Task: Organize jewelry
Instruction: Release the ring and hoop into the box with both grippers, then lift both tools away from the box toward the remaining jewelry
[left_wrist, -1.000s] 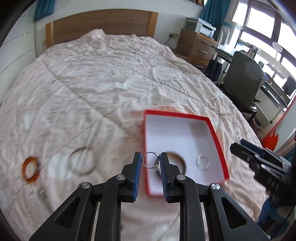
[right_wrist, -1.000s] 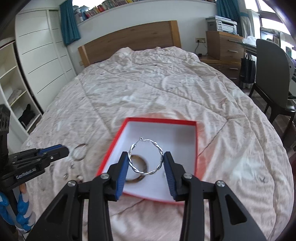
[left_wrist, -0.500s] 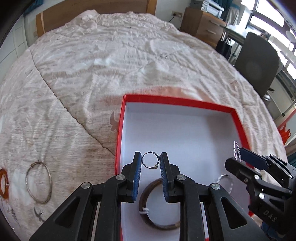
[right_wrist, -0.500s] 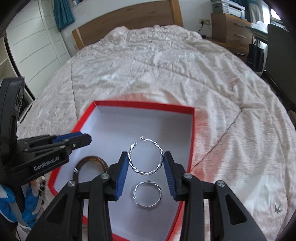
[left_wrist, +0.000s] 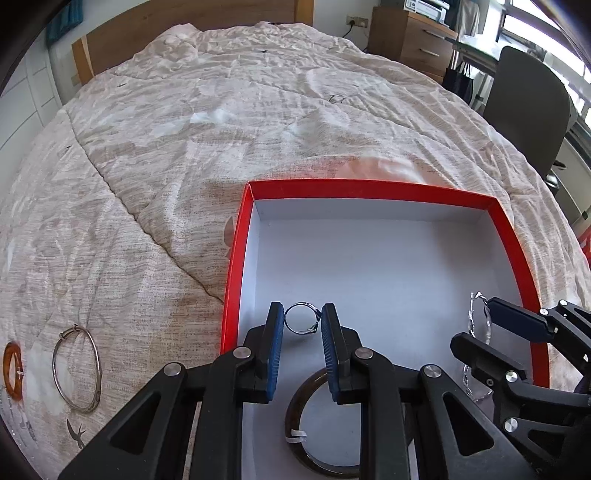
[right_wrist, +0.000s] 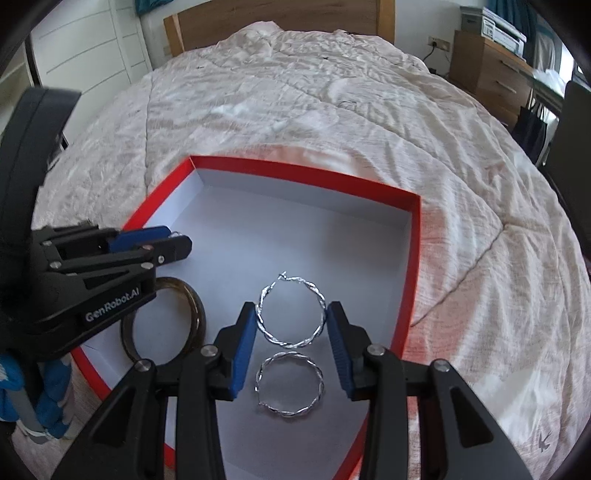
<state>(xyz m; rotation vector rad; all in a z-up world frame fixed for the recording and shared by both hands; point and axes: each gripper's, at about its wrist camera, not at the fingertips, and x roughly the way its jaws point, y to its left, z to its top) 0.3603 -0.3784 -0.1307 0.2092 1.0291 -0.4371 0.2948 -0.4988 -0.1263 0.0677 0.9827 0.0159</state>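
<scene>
A red box with a white inside (left_wrist: 236, 258) (right_wrist: 413, 258) lies on the bed. My left gripper (left_wrist: 302, 323) is shut on a small silver ring (left_wrist: 301, 322) and holds it over the box's near left part. My right gripper (right_wrist: 291, 321) is shut on a twisted silver hoop earring (right_wrist: 291, 312) over the box; it also shows in the left wrist view (left_wrist: 478, 325). A second twisted hoop (right_wrist: 290, 384) and a dark brown bangle (right_wrist: 195, 306) (left_wrist: 295, 406) lie on the box floor.
On the quilt left of the box lie a thin silver bangle (left_wrist: 77, 369) and an orange ring (left_wrist: 13, 369). A wooden headboard (right_wrist: 277, 18) is at the far end. A dresser (right_wrist: 491, 70) and a grey chair (left_wrist: 524, 110) stand to the right.
Both grippers have moved forward and down over the box, each with its piece still held. The second hoop and the brown bangle now show beneath them.
</scene>
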